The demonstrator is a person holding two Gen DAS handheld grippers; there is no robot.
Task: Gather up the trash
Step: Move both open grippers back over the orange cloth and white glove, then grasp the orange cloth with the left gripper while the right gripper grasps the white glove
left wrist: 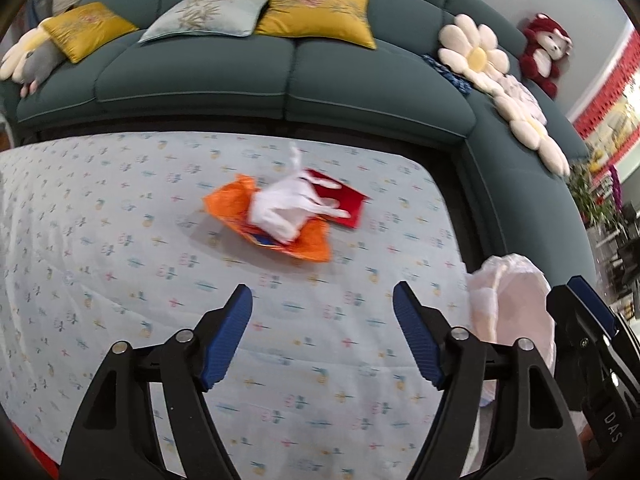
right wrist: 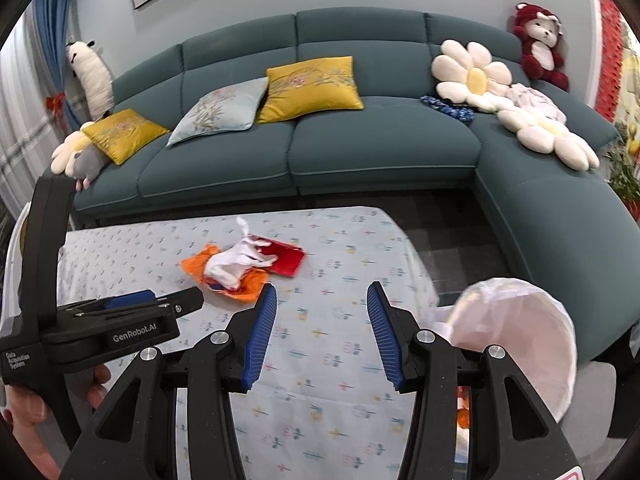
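A pile of trash lies mid-table: a crumpled white tissue [left wrist: 286, 210] [right wrist: 236, 265] on an orange wrapper [left wrist: 232, 210] [right wrist: 194, 263], with a flat red packet [left wrist: 344, 196] [right wrist: 286, 260] behind it. My left gripper [left wrist: 322, 336] is open and empty above the cloth, a little short of the pile; it also shows in the right wrist view [right wrist: 160, 300]. My right gripper [right wrist: 321, 334] is open and empty, over the table to the right of the left one. A bin lined with a white bag [left wrist: 516, 304] [right wrist: 516, 332] stands off the table's right edge.
The table [left wrist: 100, 240] [right wrist: 352, 248] has a pale floral cloth. A teal sectional sofa [right wrist: 360, 152] wraps behind and to the right, carrying cushions, flower pillows [right wrist: 472, 72] and a red plush bear [right wrist: 540, 44]. Dark floor separates table and sofa.
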